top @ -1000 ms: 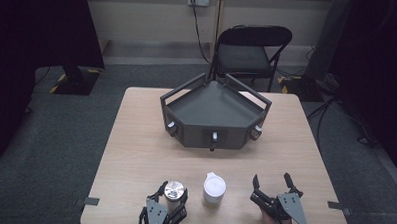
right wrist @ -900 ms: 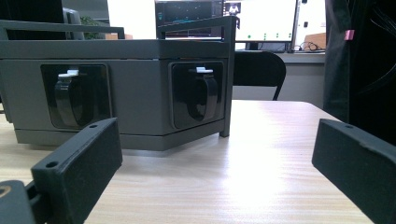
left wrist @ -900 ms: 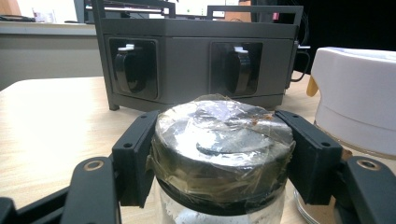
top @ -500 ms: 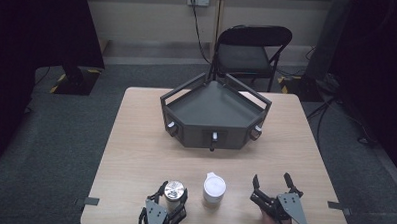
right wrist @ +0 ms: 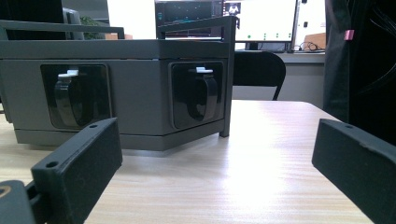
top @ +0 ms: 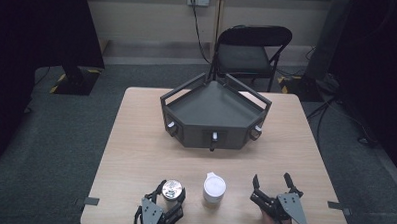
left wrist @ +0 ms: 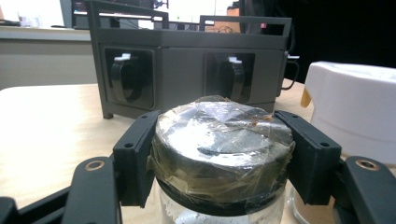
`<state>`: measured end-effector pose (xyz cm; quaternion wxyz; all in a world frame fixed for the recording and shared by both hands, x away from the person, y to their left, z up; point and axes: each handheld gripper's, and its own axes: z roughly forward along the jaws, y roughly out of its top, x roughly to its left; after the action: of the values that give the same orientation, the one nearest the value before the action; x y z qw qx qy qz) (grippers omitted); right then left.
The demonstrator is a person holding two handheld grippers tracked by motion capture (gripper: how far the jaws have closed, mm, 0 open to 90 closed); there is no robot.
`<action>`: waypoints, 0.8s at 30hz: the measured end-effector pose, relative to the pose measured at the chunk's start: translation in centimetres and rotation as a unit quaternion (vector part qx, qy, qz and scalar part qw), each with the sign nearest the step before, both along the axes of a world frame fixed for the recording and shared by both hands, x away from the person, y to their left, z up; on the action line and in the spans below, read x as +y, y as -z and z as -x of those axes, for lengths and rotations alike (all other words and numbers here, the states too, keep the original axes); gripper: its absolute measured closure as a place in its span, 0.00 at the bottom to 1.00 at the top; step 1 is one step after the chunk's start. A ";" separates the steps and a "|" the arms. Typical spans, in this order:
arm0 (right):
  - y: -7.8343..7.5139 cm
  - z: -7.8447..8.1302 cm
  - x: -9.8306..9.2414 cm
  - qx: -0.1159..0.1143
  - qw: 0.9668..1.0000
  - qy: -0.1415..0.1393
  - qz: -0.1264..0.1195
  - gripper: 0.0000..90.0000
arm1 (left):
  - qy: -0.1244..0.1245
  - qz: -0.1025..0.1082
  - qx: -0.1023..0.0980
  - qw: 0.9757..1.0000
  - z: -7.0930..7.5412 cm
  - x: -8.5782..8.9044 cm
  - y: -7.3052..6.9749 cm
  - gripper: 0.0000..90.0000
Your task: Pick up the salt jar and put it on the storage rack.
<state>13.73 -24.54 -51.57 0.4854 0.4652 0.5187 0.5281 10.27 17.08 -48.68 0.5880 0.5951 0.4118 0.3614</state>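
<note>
Currently: jar (left wrist: 223,154) at near table (top: 135,140) edge, just left of white container (top: 214,188). Film-wrapped lid slick, could slip or twist in grip; could bump container if swung right. L gripper (left wrist: 223,158) clamped on lid; R gripper (top: 274,187) wide open, holding nothing.

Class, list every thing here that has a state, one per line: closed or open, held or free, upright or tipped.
Jar: upright on the table, lid on, taped over, held at the lid.
Left tongs: shut on the jar.
Right tongs: open, nothing between them.
White container: upright, lid on, free.
Grey tray box: upright, top open, nothing inside.
Chair: unfolded, unoccupied.
</note>
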 end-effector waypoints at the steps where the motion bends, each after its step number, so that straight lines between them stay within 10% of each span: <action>1: 0.0 0.0 0.0 0.000 1.000 0.000 0.000 0.00 | 0.003 0.000 -0.001 1.000 -0.1 0.1 -0.2 0.39; 24: 0.0 0.0 0.0 0.000 1.000 0.000 0.000 0.00 | 0.081 0.015 -0.026 0.996 -2.6 3.1 -2.3 0.39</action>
<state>13.73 -24.53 -51.57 0.4855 0.4654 0.5185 0.5280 12.82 20.17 -46.38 0.6349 0.6080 0.3517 0.3218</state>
